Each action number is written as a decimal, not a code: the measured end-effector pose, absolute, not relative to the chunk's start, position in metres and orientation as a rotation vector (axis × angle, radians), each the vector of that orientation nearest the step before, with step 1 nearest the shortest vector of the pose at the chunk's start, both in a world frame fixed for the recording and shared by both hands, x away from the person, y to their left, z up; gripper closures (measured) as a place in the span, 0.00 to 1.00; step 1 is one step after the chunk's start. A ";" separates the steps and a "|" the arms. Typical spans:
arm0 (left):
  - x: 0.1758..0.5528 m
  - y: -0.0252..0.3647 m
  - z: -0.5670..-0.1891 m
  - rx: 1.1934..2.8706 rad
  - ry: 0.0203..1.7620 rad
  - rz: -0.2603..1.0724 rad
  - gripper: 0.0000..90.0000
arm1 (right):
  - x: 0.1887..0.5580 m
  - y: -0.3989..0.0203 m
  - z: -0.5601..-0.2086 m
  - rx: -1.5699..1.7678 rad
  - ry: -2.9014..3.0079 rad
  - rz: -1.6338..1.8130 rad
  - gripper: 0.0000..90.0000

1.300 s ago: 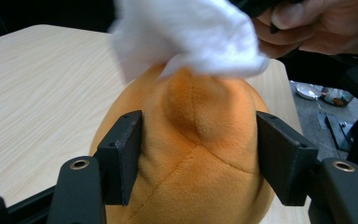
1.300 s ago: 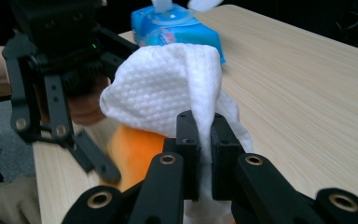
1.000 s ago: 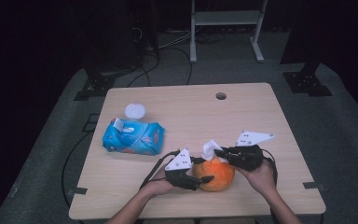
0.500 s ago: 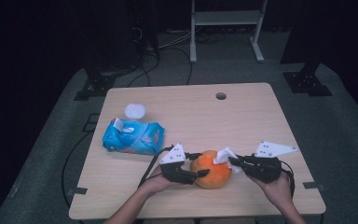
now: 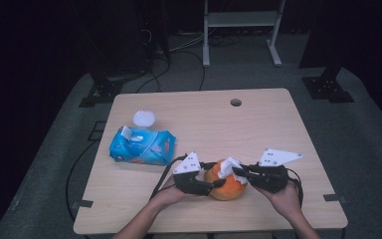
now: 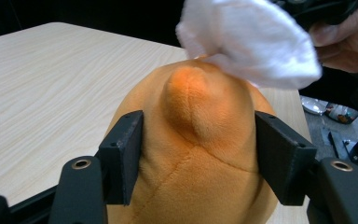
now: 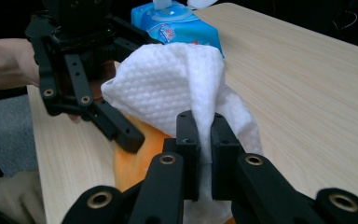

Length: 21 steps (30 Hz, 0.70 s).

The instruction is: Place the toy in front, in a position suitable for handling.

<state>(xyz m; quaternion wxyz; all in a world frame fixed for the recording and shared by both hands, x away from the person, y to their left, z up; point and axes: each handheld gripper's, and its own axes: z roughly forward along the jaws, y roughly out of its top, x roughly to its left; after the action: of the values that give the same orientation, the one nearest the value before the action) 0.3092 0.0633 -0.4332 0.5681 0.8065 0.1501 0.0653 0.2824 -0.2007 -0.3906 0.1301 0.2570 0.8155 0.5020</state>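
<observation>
Orange plush toy (image 5: 227,185) is sitting near the table's (image 5: 278,124) front edge, squeezed at its sides between the spread jaws of the left gripper (image 5: 212,184), which is reaching in from nine o'clock; the white wipe (image 5: 228,167) is draping over the toy's top, pinched between the pressed-together jaws of the right gripper (image 5: 239,173), coming from three o'clock; since a second ago that hand is sliding rightward and dragging the wipe across the crown, so a wiping stroke seems under way; the blue wipes pack (image 5: 142,147) is lying well apart at ten o'clock.
</observation>
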 end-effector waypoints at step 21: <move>0.305 0.054 -0.441 1.949 0.333 0.166 0.39 | 0.281 -0.217 -0.393 0.807 2.320 1.460 0.93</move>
<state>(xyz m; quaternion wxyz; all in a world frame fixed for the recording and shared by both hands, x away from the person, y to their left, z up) 0.3055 0.0540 -0.4407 0.5468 0.8224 0.1406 0.0701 0.2807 -0.2170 -0.3932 0.1413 0.2797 0.8037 0.5058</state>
